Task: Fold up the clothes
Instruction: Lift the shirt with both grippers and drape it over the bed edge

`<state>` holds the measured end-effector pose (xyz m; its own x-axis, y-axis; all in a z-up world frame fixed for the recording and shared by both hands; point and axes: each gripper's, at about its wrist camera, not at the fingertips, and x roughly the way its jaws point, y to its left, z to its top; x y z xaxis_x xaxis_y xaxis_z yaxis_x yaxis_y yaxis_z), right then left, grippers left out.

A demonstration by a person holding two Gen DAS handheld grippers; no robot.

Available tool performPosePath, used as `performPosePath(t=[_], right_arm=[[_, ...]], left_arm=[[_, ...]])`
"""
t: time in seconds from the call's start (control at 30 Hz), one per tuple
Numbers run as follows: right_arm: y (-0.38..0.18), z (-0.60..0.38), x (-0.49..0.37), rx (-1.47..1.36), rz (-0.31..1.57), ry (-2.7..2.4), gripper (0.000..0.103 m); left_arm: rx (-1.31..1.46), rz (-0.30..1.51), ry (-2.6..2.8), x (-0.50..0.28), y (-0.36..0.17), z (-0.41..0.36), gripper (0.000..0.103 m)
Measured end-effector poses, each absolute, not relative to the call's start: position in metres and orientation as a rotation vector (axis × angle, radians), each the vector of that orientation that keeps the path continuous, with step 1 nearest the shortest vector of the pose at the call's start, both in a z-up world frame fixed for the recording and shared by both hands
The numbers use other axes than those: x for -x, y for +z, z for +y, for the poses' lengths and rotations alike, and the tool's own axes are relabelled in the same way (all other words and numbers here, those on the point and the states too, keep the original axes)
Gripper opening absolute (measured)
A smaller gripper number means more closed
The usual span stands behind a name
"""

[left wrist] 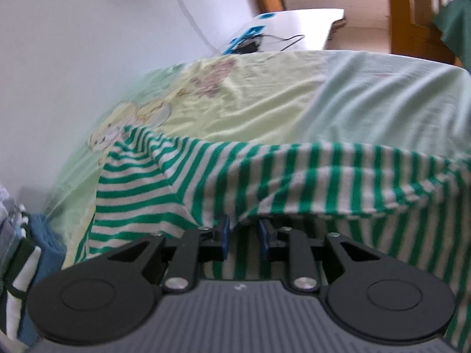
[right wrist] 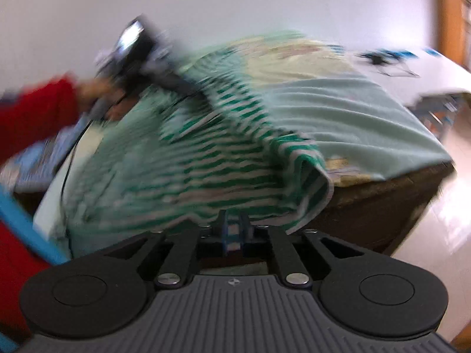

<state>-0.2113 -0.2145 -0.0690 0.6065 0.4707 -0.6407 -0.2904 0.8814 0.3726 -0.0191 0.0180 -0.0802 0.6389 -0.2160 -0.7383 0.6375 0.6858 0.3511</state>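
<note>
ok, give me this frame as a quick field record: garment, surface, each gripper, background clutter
garment: green-and-white striped knit shirt, lifted along its near edge, draped over the bed
surface: pale yellow-green cartoon-print bed sheet, wrinkled
left gripper: blue pads apart, striped cloth hanging between them, grip not clear
right gripper: pads close together on the shirt's edge; view blurred
person: red sleeve
background: white board with blue markings, black cable on it

Soft, even daylight fills both views, brightest on the glossy pale floor [right wrist: 441, 229] at 3 o'clock. The right wrist view is heavily motion-smeared, worst across the green-and-white striped knit garment [right wrist: 206, 158] toward 10 o'clock. The left wrist view is sharper, softening at its dark, curved fisheye corners.
</note>
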Motion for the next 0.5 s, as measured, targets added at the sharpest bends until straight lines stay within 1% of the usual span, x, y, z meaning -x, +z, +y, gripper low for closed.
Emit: performPosePath(t=[0.03, 0.07, 0.1, 0.17, 0.4, 0.5], right_arm=[[-0.071, -0.226, 0.208, -0.35, 0.819, 0.408, 0.016], [-0.074, -0.238, 0.205, -0.469, 0.83, 0.375, 0.024], [-0.077, -0.248, 0.203, -0.565, 0.832, 0.339, 0.028], [-0.079, -0.264, 0.199, -0.679, 0.828, 0.276, 0.041], [-0.097, -0.299, 0.172, -1.066, 0.836, 0.111, 0.041], [-0.112, -0.304, 0.161, -1.219, 0.85, 0.094, 0.041]], left_arm=[[-0.672, 0.702, -0.551, 0.027, -0.079, 0.016, 0.041], [-0.706, 0.675, -0.577, 0.035, -0.078, 0.012, 0.047], [-0.737, 0.649, -0.601, 0.042, -0.078, 0.008, 0.054], [-0.792, 0.61, -0.647, 0.051, -0.079, -0.002, 0.055], [-1.001, 0.548, -0.732, 0.057, -0.1, -0.04, 0.056], [-1.025, 0.548, -0.75, 0.052, -0.1, -0.043, 0.059]])
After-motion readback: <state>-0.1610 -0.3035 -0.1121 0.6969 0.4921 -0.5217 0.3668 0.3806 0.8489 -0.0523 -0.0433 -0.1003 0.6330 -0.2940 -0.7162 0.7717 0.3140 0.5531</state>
